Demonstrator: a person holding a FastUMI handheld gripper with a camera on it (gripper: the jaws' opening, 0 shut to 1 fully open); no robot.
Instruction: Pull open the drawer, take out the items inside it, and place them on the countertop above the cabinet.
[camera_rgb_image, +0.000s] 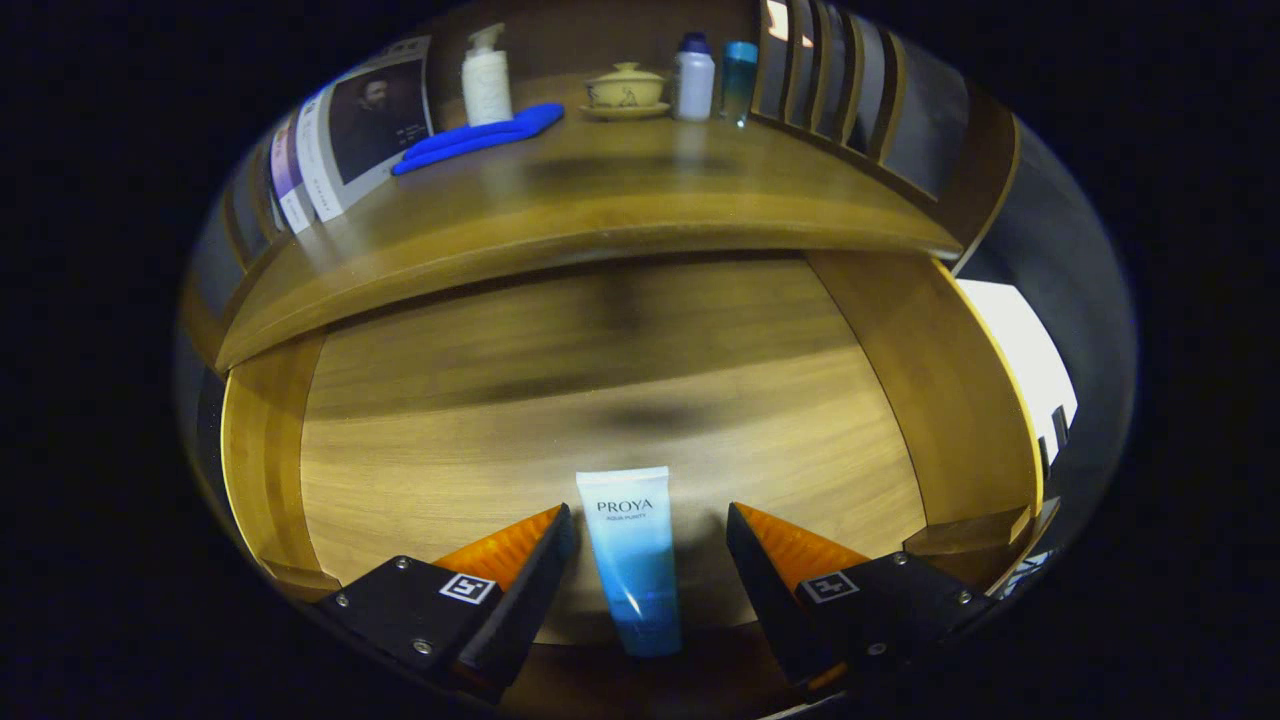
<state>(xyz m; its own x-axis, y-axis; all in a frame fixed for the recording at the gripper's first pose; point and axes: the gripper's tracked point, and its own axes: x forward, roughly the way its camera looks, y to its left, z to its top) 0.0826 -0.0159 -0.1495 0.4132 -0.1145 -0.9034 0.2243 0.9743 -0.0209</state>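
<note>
Between the spread gripper fingers, a tube lies untouched on the drawer floor.

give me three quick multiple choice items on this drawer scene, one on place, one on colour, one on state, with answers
1. Where does the tube lie?
A. on the countertop beside the lidded cup
B. on the drawer floor between the tool's fingers
C. beyond the pump bottle

2. What colour is the cloth on the countertop?
A. blue
B. red
C. green

3. What state is the tool in?
A. shut on the tube
B. shut with nothing in it
C. open, fingers either side of the tube

Answers:
1 B, the white and blue tube rests on the wood floor of the open drawer with a finger on each side.
2 A, the cloth by the pump bottle is bright blue.
3 C, a gap shows between each finger and the tube, so neither presses on it.
</note>
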